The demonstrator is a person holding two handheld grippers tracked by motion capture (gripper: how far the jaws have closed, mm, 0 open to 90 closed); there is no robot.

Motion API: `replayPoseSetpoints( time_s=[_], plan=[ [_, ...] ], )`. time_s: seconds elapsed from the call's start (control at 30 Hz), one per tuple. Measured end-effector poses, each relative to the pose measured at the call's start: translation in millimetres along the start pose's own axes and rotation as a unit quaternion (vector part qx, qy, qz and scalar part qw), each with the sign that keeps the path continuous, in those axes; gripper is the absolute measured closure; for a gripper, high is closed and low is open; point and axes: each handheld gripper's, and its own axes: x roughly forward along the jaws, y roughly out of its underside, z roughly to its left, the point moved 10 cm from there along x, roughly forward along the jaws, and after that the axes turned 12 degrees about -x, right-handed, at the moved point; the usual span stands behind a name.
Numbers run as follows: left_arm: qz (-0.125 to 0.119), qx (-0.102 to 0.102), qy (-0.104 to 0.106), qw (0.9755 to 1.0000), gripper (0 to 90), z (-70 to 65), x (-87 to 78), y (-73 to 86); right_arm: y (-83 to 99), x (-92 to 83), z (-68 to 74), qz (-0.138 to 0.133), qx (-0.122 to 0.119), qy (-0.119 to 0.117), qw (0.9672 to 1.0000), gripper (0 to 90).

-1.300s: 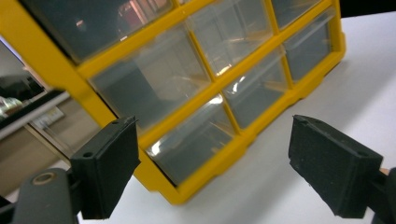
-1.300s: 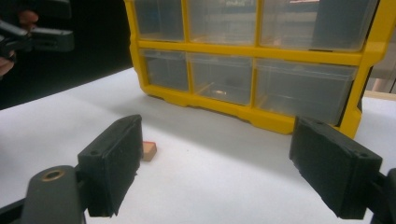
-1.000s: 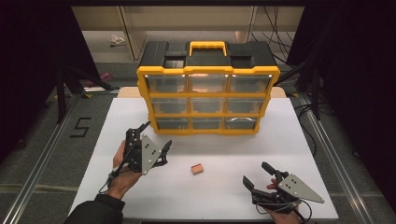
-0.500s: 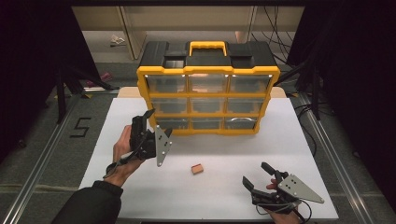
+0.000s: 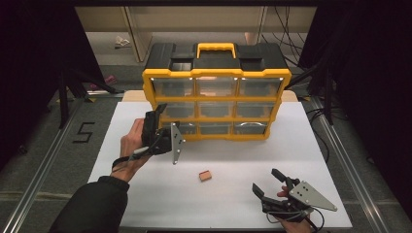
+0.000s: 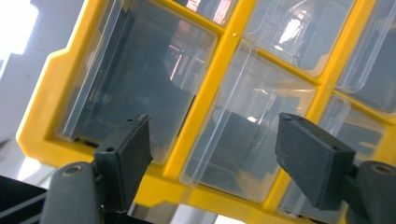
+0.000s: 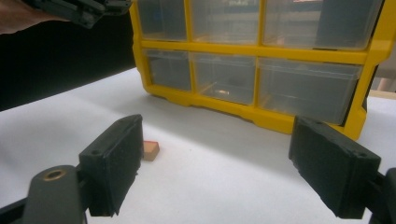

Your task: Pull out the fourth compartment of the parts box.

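Note:
A yellow and black organizer [image 5: 216, 92] with clear drawers stands at the back of the white table [image 5: 145, 194]. My left gripper [image 5: 156, 112] is held up against its left column, at the middle and bottom drawers. In the left gripper view the left gripper [image 6: 212, 121] is open; its jaws have just been closing a little, and they hold nothing, with a clear drawer front [image 6: 247, 121] just beyond them. A small orange-brown block [image 5: 205, 175] lies on the table in front of the organizer. My right gripper [image 5: 265, 179] rests open near the front right, and the block [image 7: 150, 150] lies beyond its left jaw.
The organizer's black lid has a yellow handle [image 5: 216, 49]. Table edges fall to a grey floor [image 5: 43, 160] with metal rails on both sides. Cables hang at the back right [image 5: 291, 29]. The left gripper [image 7: 84, 9] appears at the top left of the right gripper view.
The left gripper has moved forward and up from the open table to the organizer's left drawers, and rolled so its grey plate stands on edge. The right gripper has stayed put.

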Motion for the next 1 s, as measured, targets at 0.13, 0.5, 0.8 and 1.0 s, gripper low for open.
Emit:
replayPoseSetpoints(
  time_s=[0.13,0.5,0.8,1.0],
  plan=[
    [-0.002,0.023,-0.006,0.9997,31.0,-2.5,6.0,-1.7,0.1,0.0,-0.1,0.0,-0.001,0.0,1.0,18.9],
    [0.012,0.071,-0.027,0.997,39.7,-4.4,23.5,6.7,0.1,0.3,0.2,-0.001,-0.001,-0.003,1.0,19.1],
    [0.016,0.105,-0.038,0.9936,48.3,-6.7,30.2,8.9,0.5,0.6,0.6,0.001,0.0,-0.004,1.0,19.4],
    [0.024,0.12,-0.041,0.9917,53.6,-6.0,35.1,14.0,0.8,0.6,0.4,0.002,0.001,-0.005,1.0,19.6]
  ],
)
